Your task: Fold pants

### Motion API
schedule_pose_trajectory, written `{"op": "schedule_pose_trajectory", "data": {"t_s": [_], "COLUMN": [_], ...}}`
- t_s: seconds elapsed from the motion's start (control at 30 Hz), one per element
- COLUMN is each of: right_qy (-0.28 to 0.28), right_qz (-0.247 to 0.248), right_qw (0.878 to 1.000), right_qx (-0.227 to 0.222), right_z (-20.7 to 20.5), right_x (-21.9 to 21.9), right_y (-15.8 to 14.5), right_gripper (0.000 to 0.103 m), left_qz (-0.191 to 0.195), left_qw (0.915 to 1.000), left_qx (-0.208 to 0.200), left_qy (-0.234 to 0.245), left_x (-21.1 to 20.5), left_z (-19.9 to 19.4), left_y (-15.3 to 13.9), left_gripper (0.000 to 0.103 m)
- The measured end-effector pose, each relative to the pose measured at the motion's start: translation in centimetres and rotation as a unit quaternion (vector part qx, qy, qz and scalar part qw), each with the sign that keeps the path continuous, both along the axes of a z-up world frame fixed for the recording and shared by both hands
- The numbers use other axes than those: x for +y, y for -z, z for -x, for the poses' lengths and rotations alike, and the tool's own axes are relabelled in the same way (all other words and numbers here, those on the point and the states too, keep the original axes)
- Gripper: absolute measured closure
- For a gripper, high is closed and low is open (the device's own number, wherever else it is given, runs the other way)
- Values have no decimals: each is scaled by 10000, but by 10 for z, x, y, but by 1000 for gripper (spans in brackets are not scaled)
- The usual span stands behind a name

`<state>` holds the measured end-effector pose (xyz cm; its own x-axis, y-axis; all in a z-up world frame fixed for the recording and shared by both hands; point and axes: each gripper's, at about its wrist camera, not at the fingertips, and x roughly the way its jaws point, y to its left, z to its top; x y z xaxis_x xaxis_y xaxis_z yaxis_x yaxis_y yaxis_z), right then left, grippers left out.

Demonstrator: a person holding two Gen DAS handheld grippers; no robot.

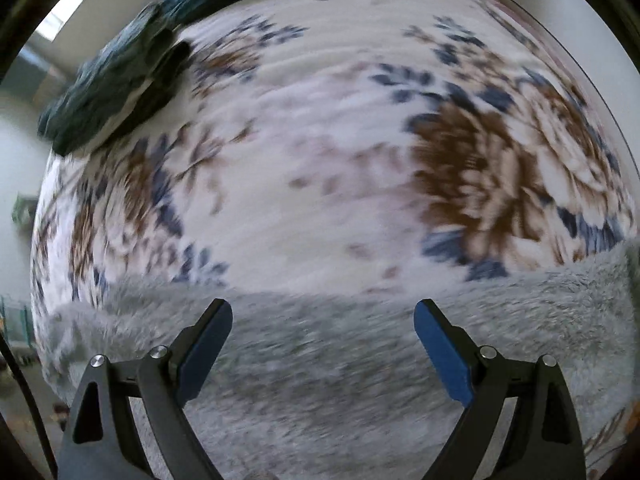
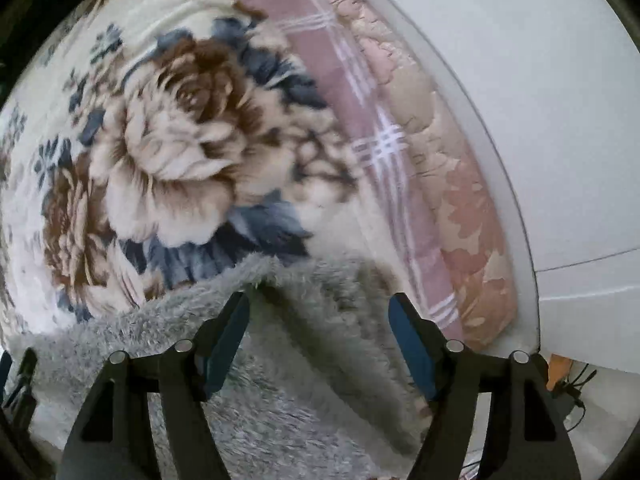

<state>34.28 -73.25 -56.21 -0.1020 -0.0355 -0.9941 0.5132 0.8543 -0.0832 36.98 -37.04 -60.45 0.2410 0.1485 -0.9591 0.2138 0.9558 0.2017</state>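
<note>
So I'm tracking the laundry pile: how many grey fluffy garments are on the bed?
1: the grey fluffy pants lie along the near edge of the floral blanket, under both grippers. More clothing could lie outside these views.

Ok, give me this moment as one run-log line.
step: fold pants | left gripper: open, empty, above grey fluffy pants | right gripper: open, above pants, not gripping | surface: floral blanket
</note>
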Motion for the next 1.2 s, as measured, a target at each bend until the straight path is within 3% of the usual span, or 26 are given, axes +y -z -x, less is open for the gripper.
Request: {"op": "schedule_pose_trajectory", "data": {"t_s": [0.07, 0.17, 0.27, 0.33, 0.47, 0.6, 0.8, 0.9, 0.93, 0.97, 1.0, 1.03, 1.07, 1.13, 1.2], "right_qy": [282, -59, -749, -1092, -1723, -2028, -2419, -2799, -2977, -3276, -3495, -3671, -3724, -3639, -3198], "right_qz": [-94, -120, -513, -776, -1738, -2335, -2026, -2136, -2156, -2085, -1971, -1826, -1604, -1174, -1002], "right_qw": [9994, 9998, 9939, 9885, 9675, 9501, 9486, 9318, 9231, 9125, 9056, 9004, 9041, 9201, 9417], "right_qx": [176, -131, -618, -708, -644, -416, 249, 887, 1132, 1286, 1372, 1457, 1347, 850, 291], "right_z": [-8, -24, -36, -44, -78, -128, -197, -207, -205, -200, -195, -190, -188, -193, -206], "right_x": [13, 69, 168, 227, 373, 477, 545, 571, 581, 594, 601, 608, 611, 609, 595], "right_y": [6, -10, -28, -31, -23, -9, 38, 69, 76, 80, 81, 81, 75, 55, 34], "right_gripper": [28, 28, 28, 28, 28, 28, 28, 29, 32, 56, 89, 89, 92, 94, 97], "left_qz": [81, 209, 183, 106, -71, -218, -8, 73, 144, 176, 200, 222, 217, 219, 212], "left_qw": [9997, 9982, 9959, 9932, 9866, 9771, 9795, 9805, 9800, 9796, 9795, 9799, 9804, 9813, 9811], "left_qx": [-28, -61, -90, -27, 62, 329, 421, 495, 520, 545, 575, 585, 586, 585, 606], "left_qy": [-244, -567, -886, -1156, -1631, -2089, -1967, -1900, -1917, -1926, -1918, -1893, -1868, -1819, -1824], "left_x": [32, 85, 152, 209, 314, 396, 426, 433, 436, 437, 438, 439, 440, 441, 443], "left_z": [0, 1, 6, 10, 12, 5, -12, -15, -15, -14, -15, -15, -14, -11, -7], "left_y": [-6, -14, -21, -23, -21, -3, 12, 18, 19, 21, 22, 24, 25, 26, 27], "left_gripper": [10, 10, 10, 10, 10, 10, 10, 10, 10, 10, 10, 10, 10, 10, 10]}}
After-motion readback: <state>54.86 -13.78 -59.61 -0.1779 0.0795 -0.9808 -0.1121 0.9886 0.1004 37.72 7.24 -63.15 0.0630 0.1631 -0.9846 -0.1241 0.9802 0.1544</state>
